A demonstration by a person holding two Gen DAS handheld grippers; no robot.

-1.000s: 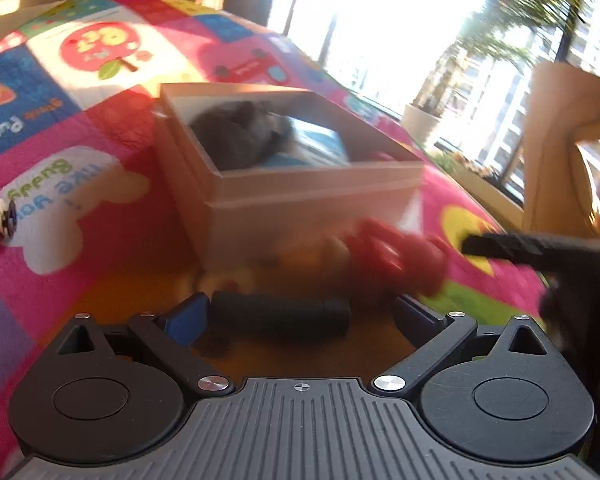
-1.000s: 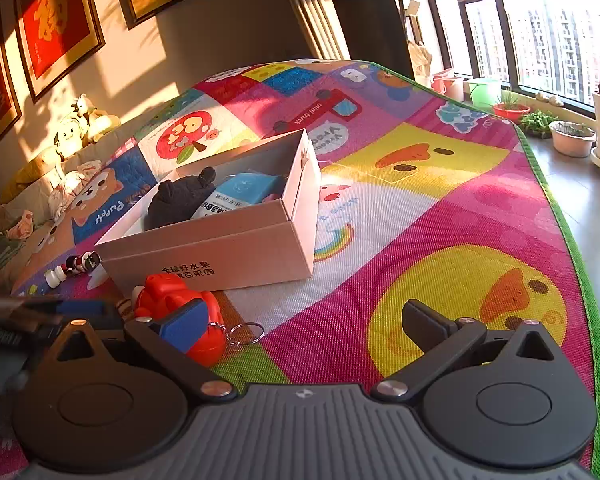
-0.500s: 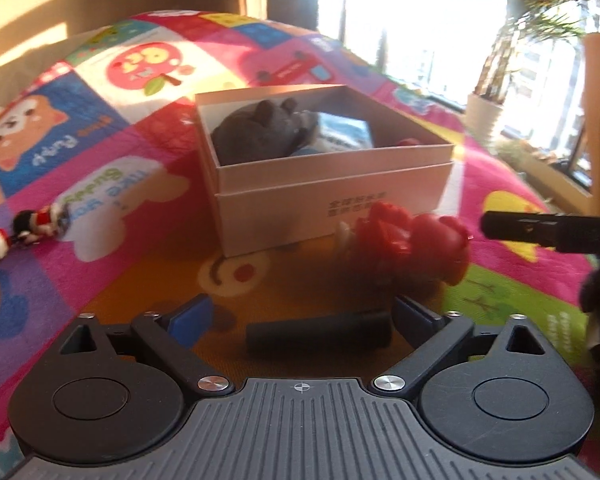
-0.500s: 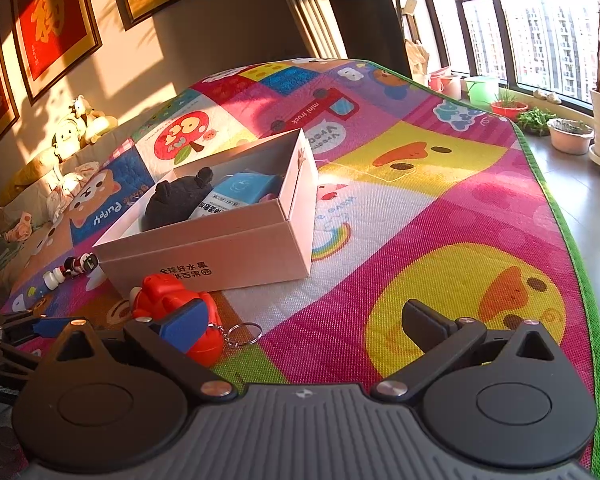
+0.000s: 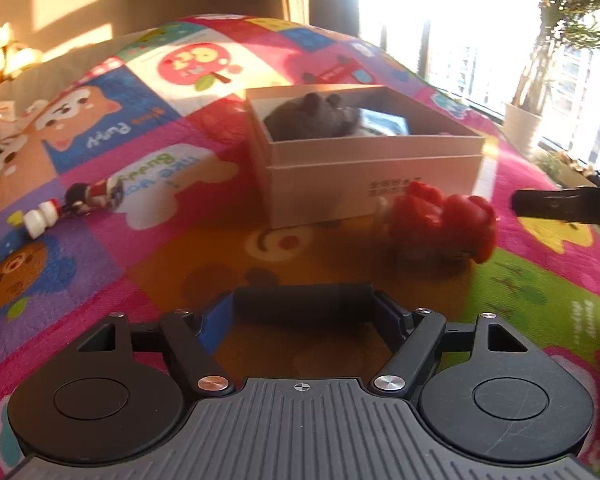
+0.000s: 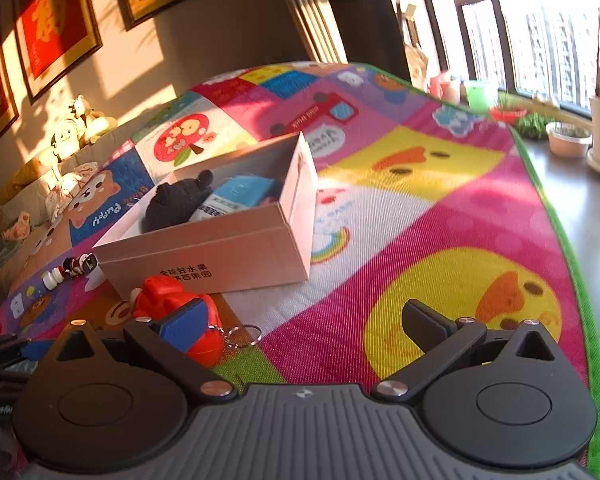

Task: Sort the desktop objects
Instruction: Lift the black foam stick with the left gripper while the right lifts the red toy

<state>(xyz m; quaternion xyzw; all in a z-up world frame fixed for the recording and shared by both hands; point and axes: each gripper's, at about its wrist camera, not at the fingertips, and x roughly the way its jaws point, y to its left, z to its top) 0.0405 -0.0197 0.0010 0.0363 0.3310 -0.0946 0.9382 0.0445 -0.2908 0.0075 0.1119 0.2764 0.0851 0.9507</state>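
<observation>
A black cylinder (image 5: 304, 304) lies crosswise on the play mat between the fingers of my left gripper (image 5: 304, 309). The jaws are closing, and the pads meet its two ends. Beyond it a red toy keychain (image 5: 440, 220) sits against the front of an open white box (image 5: 364, 184). The box holds a dark plush (image 5: 308, 120) and a blue packet (image 6: 240, 192). My right gripper (image 6: 300, 320) stands open over the mat with nothing between its fingers. The red toy (image 6: 168, 296) sits just past its left finger.
A small figure keychain (image 5: 88, 196) lies on the mat left of the box. Plush toys (image 6: 76, 128) line the far wall. Plant pots (image 6: 568, 144) stand on the sill past the mat's green edge (image 6: 580, 280). One right gripper finger (image 5: 564, 204) reaches in from the right in the left wrist view.
My left gripper's jaws have narrowed onto the black cylinder's ends. Its view has swung, so the box and red toy now sit farther off and more to the right. The right gripper kept still.
</observation>
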